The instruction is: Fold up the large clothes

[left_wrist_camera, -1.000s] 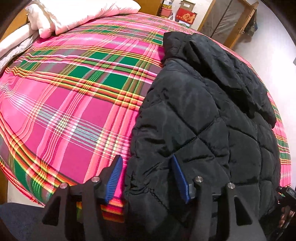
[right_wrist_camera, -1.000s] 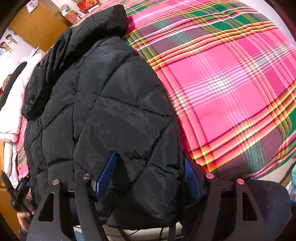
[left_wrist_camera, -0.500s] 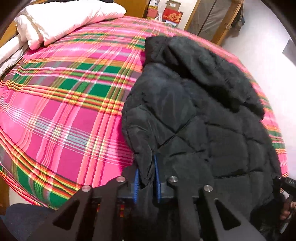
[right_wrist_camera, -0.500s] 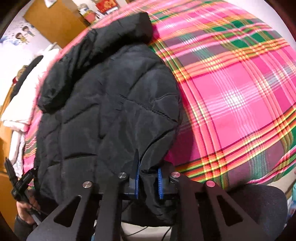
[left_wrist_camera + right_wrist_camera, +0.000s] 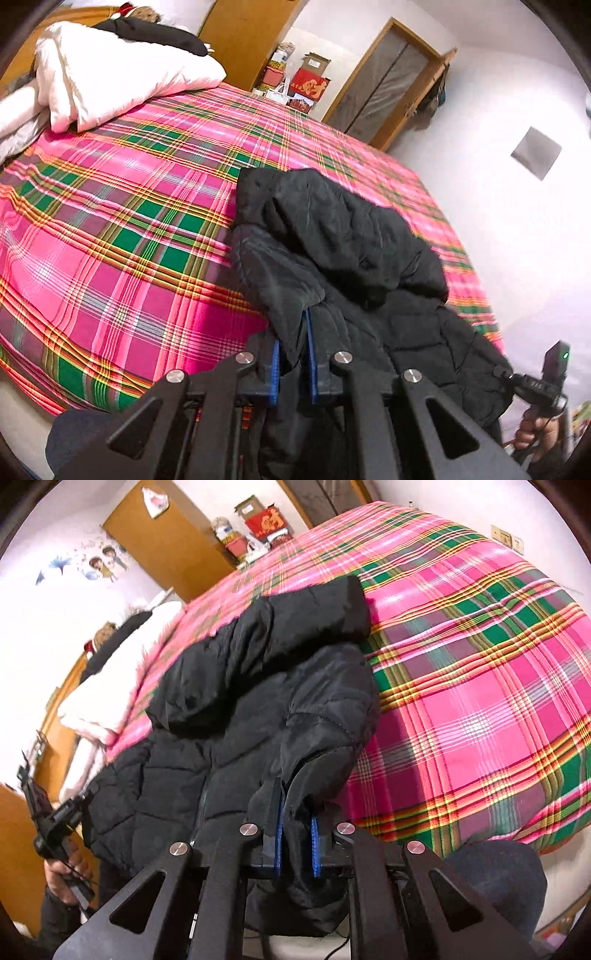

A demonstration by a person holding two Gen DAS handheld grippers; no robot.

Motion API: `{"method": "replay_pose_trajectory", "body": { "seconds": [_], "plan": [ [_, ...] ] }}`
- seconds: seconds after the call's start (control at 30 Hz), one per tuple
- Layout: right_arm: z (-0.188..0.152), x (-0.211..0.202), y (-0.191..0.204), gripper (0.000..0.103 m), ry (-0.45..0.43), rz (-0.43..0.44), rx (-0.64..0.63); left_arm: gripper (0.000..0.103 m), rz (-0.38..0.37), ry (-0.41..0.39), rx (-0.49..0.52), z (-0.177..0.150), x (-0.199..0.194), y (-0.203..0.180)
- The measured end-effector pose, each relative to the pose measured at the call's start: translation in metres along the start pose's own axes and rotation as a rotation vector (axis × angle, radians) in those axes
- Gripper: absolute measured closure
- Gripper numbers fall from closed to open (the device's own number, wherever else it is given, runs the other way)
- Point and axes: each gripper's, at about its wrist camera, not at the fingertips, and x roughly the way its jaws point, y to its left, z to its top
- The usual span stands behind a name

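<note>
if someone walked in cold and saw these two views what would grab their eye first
The loud pink and green plaid bedspread fills most of both views. On it lies a black quilted jacket, hood toward the far end of the bed, its near end gathered up. The left claw and right claw are each clamped on a fold of its near edge. A white duvet is heaped at the far left corner in the left view.

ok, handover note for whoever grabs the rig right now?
Left tongs: shut on the jacket, at its hem corner.
Right tongs: shut on the jacket's other hem corner.
Jacket: hood end lies on the plaid bed; hem end is raised off it in both tongs.
Done: both corners gripped and lifted.
Left: probably carry the hem toward the hood to fold it in half, lay it flat, release.
</note>
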Motion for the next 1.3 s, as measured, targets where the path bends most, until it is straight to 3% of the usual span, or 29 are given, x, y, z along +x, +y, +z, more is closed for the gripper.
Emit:
{"method": "replay_pose_trajectory", "body": {
  "seconds": [0.13,0.3,0.6,0.97,1.17,1.3],
  "plan": [
    [0.016,-0.008,-0.002,0.092,-0.037,0.024,0.014,0.091,-0.031,-0.016,-0.047,0.013,-0.003,0.004],
    [0.045,-0.013,0.011,0.092,-0.079,0.055,-0.008,0.091,-0.055,-0.048,-0.035,0.039,-0.003,-0.005],
    [0.128,-0.001,0.02,0.092,-0.161,0.1,0.037,0.091,-0.092,-0.12,-0.096,0.115,0.02,-0.014],
    [0.238,0.105,0.017,0.092,-0.077,0.004,0.084,0.091,-0.021,-0.083,-0.172,0.184,0.127,0.005],
    [0.266,0.174,0.001,0.089,0.018,-0.061,0.134,0.088,0.003,-0.032,-0.227,0.192,0.195,0.028],
    [0.271,0.195,-0.011,0.084,0.02,-0.051,0.192,0.082,-0.026,-0.029,-0.25,0.191,0.219,0.038]
  ]
}}
